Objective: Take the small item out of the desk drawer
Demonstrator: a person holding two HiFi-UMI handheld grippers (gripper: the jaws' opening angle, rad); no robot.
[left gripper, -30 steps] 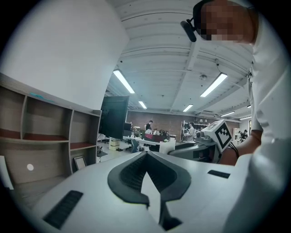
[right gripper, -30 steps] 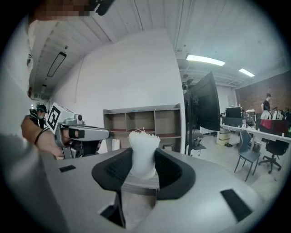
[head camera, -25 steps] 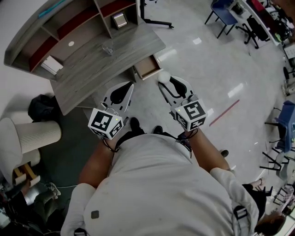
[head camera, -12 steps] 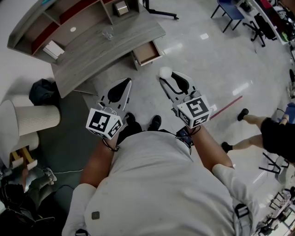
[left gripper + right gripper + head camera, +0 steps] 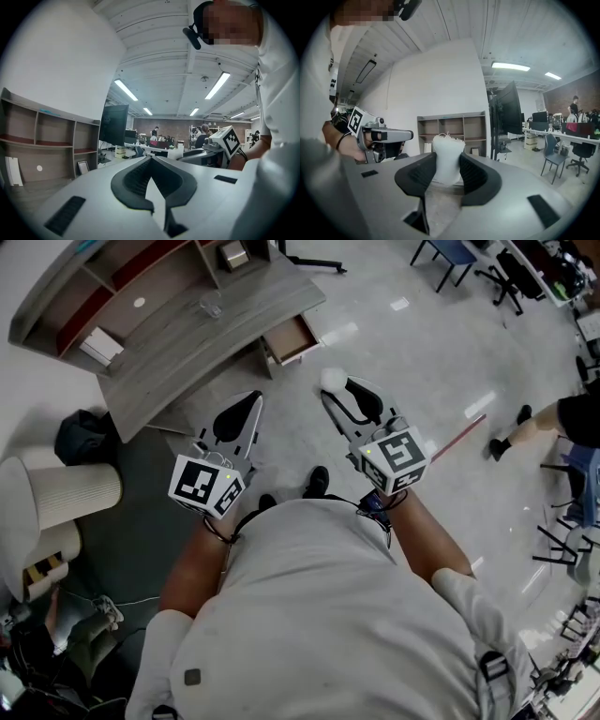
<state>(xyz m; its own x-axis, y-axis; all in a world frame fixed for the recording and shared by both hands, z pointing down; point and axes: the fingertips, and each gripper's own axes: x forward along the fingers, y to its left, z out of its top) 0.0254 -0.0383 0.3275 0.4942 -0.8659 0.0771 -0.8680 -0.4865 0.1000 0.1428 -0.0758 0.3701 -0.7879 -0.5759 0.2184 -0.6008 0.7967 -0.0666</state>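
The grey desk (image 5: pixel 187 348) stands at the upper left of the head view, its small drawer (image 5: pixel 289 340) pulled open over the floor. My right gripper (image 5: pixel 334 392) is shut on a small white tufted item (image 5: pixel 332 381), held in the air a short way in front of the drawer. In the right gripper view the white item (image 5: pixel 448 157) sits upright between the dark pads (image 5: pixel 421 174) of the right gripper (image 5: pixel 447 164). My left gripper (image 5: pixel 246 402) hovers beside it, shut and holding nothing; its tips meet in the left gripper view (image 5: pixel 151 160).
A shelf hutch (image 5: pixel 112 287) tops the desk. A white ribbed bin (image 5: pixel 70 495) and a black bag (image 5: pixel 80 439) sit left of me. Office chairs (image 5: pixel 562 484) and a walking person's legs (image 5: pixel 525 423) are at the right, near a red floor line (image 5: pixel 459 440).
Both grippers and I have drawn back from the desk, so the gap between the drawer and the held white item has grown. A person has walked in at the right.
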